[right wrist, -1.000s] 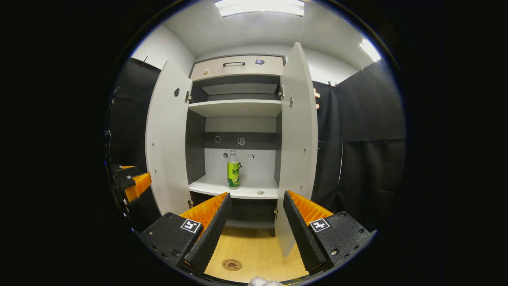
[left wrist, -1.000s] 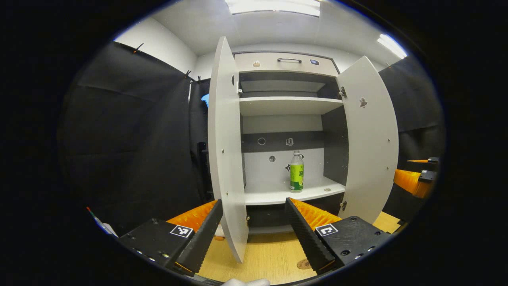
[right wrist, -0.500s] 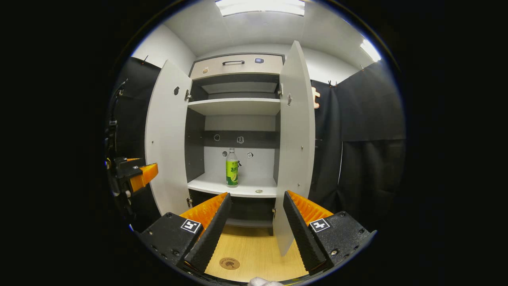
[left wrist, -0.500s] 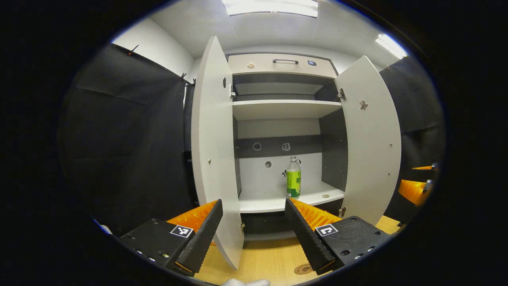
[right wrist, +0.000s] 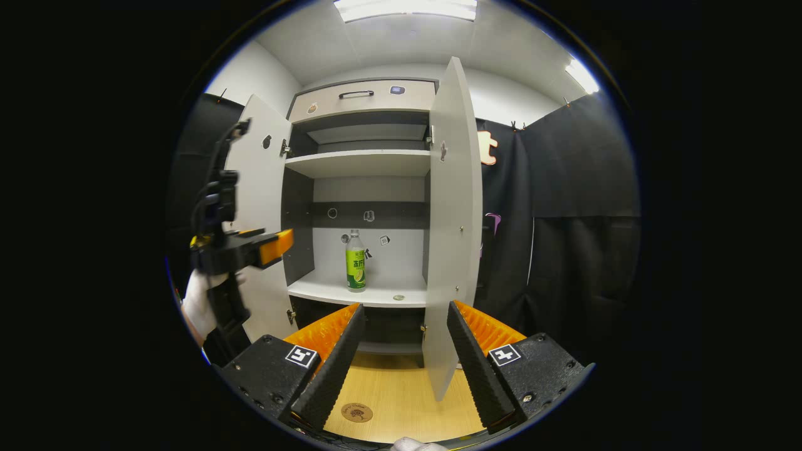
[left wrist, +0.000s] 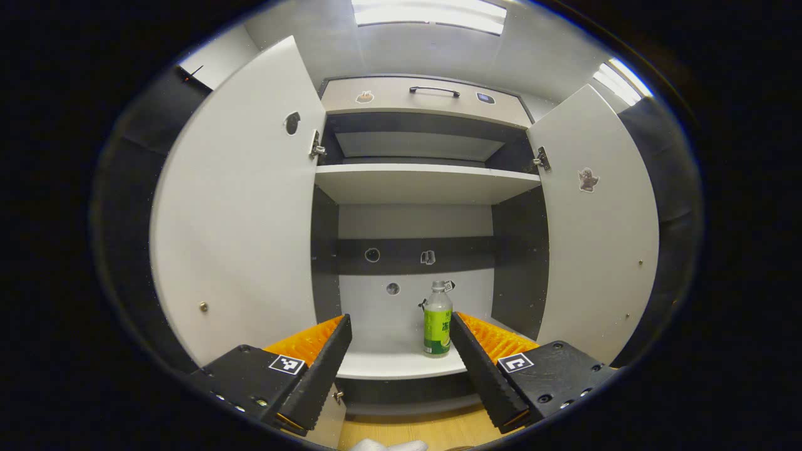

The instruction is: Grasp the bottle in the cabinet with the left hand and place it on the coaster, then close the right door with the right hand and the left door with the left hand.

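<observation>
Left gripper [left wrist: 399, 351] has advanced toward the cylindrical clear-plastic bottle [left wrist: 437, 319]; ridged fingers wide apart. Right gripper [right wrist: 401, 351] likewise wide.

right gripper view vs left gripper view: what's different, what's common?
Right gripper view alone: the round brown coaster on the wooden floor, and the left tool held by a white-gloved hand beside the left door. Left gripper view alone: the left door's broad inner face. Both: the green-labelled clear plastic bottle upright on the cabinet's white lower shelf.
</observation>
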Demonstrator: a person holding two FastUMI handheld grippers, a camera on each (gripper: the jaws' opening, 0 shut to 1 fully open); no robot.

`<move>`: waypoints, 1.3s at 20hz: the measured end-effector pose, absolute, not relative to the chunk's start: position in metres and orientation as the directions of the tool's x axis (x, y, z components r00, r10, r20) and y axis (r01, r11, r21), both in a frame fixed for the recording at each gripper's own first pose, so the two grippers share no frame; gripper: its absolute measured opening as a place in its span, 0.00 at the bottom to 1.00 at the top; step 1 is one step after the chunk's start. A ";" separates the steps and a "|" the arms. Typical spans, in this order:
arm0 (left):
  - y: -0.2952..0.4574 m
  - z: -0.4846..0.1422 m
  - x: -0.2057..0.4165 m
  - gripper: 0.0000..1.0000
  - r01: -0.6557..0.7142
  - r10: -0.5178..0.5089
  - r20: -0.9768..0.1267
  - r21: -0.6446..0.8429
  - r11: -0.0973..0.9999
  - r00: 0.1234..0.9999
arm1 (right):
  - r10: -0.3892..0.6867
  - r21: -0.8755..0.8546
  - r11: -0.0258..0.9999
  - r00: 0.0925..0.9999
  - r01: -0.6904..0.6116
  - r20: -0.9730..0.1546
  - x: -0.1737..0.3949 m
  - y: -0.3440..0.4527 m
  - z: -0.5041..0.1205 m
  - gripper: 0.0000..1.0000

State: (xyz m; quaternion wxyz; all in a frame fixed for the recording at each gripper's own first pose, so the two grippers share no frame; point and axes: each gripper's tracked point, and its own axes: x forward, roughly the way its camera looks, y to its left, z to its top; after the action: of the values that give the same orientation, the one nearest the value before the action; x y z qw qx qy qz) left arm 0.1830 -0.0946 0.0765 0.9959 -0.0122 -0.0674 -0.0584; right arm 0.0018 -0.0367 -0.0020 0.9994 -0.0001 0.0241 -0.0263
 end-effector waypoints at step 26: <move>-0.183 0.006 0.427 0.73 0.092 -0.093 -0.005 -0.068 0.993 0.996 | -0.156 -0.066 0.987 0.977 0.148 -0.148 0.001 -0.088 -0.016 0.82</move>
State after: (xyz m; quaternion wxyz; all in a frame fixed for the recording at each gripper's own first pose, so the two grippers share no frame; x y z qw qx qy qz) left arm 0.4273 -0.1831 0.0061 0.9983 -0.0338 0.0040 -0.0463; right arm 0.0012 -0.0879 -0.0165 0.9938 -0.0276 0.0764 -0.0765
